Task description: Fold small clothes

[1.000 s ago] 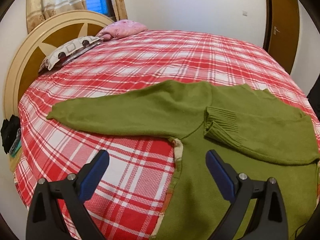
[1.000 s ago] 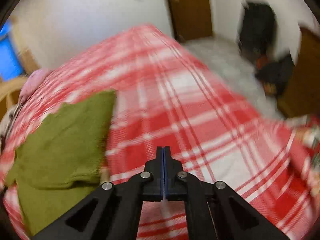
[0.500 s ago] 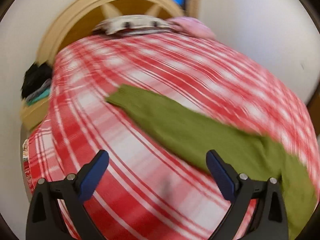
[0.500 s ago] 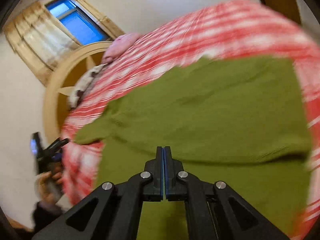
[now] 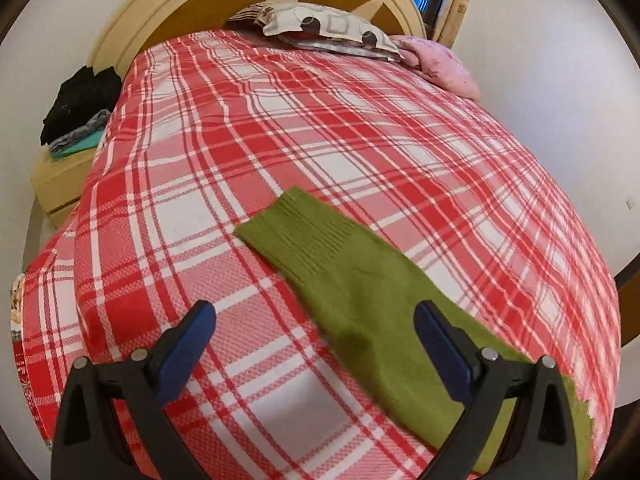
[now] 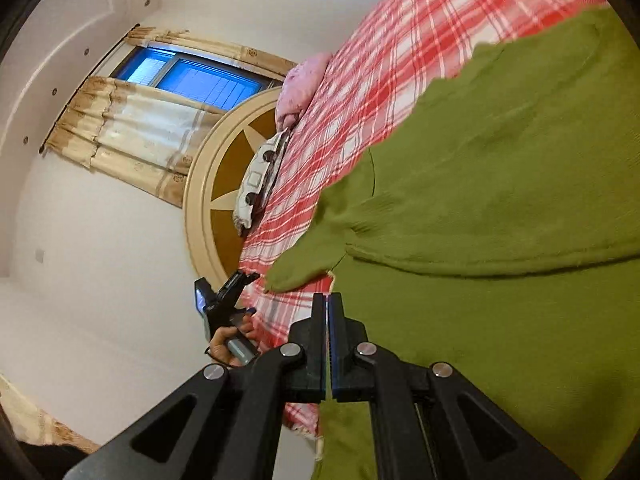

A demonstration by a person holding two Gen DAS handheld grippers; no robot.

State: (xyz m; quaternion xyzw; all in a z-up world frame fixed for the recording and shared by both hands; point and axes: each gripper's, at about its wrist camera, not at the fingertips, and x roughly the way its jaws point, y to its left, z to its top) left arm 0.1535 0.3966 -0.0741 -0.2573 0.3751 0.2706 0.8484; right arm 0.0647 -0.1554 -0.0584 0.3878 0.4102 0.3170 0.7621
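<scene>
A green knit sweater [image 6: 500, 208] lies flat on the red plaid bed [image 5: 320, 128]. Its left sleeve [image 5: 344, 272] stretches out, ribbed cuff [image 5: 296, 228] toward the headboard. My left gripper [image 5: 316, 332] is open and hovers just short of the cuff, over the sleeve's lower part. My right gripper [image 6: 327, 320] is shut and empty above the sweater's body, with the other sleeve folded across it [image 6: 480, 256]. The left gripper also shows in the right wrist view [image 6: 224, 300], held in a hand by the bed's edge.
Pillows [image 5: 328, 28] and a pink cushion [image 5: 440, 64] lie at the round wooden headboard [image 5: 224, 0]. A nightstand [image 5: 60, 176] with dark clothes [image 5: 80, 100] stands left of the bed. A curtained window [image 6: 192, 76] is behind.
My left gripper has swung left along the sleeve to its cuff, staying open. My right gripper has turned from the bed's far side over the sweater body, staying shut.
</scene>
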